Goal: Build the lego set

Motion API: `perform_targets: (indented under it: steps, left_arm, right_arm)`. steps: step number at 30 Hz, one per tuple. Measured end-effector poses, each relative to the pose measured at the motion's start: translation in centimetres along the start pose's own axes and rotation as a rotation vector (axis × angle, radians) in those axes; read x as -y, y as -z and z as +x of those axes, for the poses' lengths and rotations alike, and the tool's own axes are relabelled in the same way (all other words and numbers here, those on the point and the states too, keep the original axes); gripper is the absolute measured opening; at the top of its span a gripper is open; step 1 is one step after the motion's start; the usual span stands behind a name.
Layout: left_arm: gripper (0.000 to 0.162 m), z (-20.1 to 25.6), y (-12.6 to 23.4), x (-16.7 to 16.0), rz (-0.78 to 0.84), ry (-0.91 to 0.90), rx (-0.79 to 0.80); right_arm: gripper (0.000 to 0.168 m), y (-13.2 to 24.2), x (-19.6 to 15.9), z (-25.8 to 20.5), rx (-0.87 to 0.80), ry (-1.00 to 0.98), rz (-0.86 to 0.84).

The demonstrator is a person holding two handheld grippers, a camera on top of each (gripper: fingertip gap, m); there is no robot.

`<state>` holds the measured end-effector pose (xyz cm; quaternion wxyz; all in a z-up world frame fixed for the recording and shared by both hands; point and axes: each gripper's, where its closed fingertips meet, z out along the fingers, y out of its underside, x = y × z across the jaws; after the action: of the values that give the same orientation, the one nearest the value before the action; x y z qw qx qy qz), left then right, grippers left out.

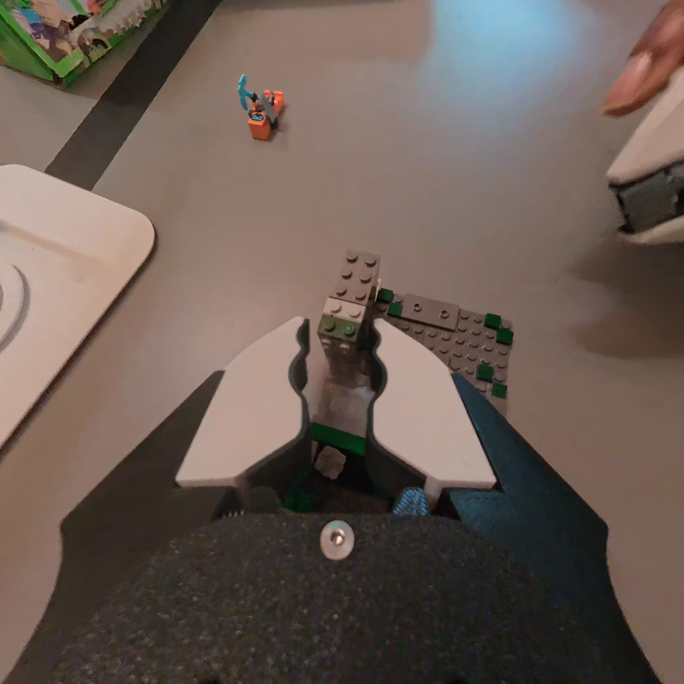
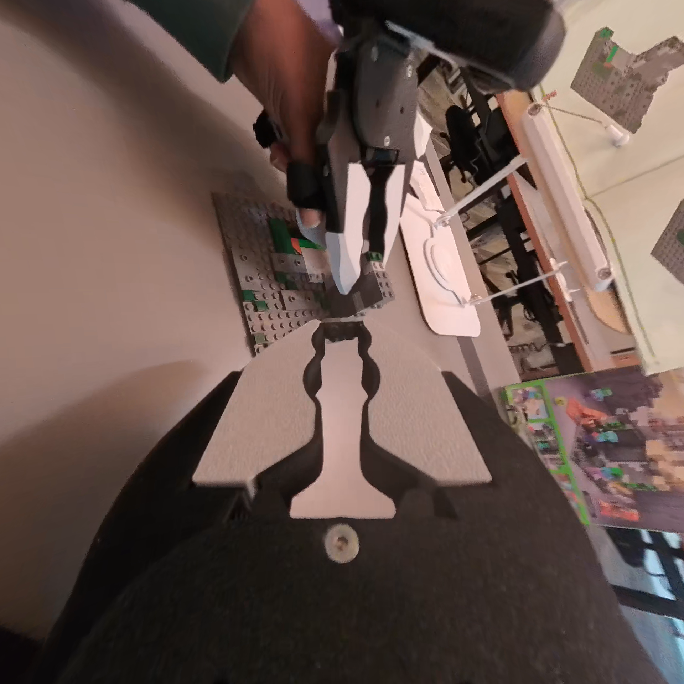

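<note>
My left gripper (image 1: 339, 325) is shut on a tall grey brick wall (image 1: 357, 281) with a dark green brick and a green tile in it. The wall stands at the left edge of the grey studded baseplate (image 1: 470, 344), which carries dark green tiles. In the right wrist view the left gripper (image 2: 361, 274), held by a hand, grips that wall (image 2: 377, 285) beside the baseplate (image 2: 259, 281). My right gripper (image 2: 340, 329) is shut on a small dark grey piece (image 2: 338, 331) close to the wall's near end. It shows blurred at the right edge of the left wrist view (image 1: 647, 207).
An orange minifigure with a teal pickaxe (image 1: 263, 107) lies on the grey table farther off. A white tray (image 1: 66, 259) sits at the left; it also shows in the right wrist view (image 2: 444, 288). The green set box (image 1: 48, 37) stands at the far left corner, and shows again (image 2: 599, 444). Some 11 cm of space lies between my two pairs of fingers.
</note>
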<state>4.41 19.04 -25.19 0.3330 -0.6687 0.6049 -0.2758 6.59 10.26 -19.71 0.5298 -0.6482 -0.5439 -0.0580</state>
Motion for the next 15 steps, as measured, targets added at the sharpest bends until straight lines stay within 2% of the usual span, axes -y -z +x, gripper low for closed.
perform_targets:
  steps: [1, 7, 10, 15]
  left_arm:
    - [0.022, 0.2, -0.1, 0.0, 0.006, -0.028, 0.003]
    - [0.017, 1.3, 1.5, 1.2, 0.055, -0.138, 0.103]
    - [0.017, 2.2, 2.9, 1.8, 0.038, -0.237, 0.177]
    - [0.018, 4.8, 4.4, 2.1, -0.027, -0.315, 0.184]
  right_arm:
    - [0.017, 0.1, -0.1, 0.2, 0.008, -0.027, 0.007]
    - [0.017, 0.2, -0.4, 1.5, 0.034, -0.117, 0.016]
    - [0.016, 0.6, 0.9, 2.3, 0.065, -0.137, 0.051]
    - [0.017, 1.0, 4.4, 3.0, 0.171, -0.078, 0.097]
